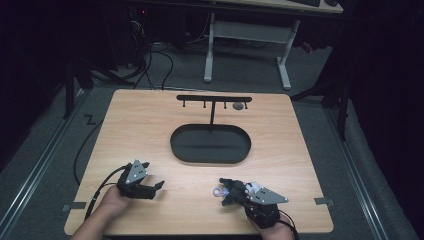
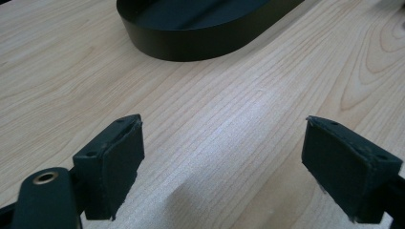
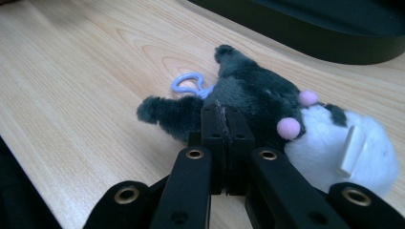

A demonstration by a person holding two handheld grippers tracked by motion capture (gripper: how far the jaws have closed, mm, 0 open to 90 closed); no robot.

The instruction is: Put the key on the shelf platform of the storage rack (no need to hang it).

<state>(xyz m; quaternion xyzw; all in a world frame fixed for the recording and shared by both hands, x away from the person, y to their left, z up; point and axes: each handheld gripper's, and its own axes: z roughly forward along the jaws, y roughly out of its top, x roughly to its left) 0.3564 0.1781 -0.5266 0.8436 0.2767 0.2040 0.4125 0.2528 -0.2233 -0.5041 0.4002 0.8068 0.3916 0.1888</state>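
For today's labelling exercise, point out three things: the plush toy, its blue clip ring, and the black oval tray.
plush toy [image 3: 258,98], right gripper view, on its dark grey back.
blue clip ring [image 3: 187,82], right gripper view, on the loop's band.
black oval tray [image 1: 174,145], high view, on its left rim.

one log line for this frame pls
right gripper: shut on plush keychain | left gripper: open, idle over table | hanger stand: one item hung
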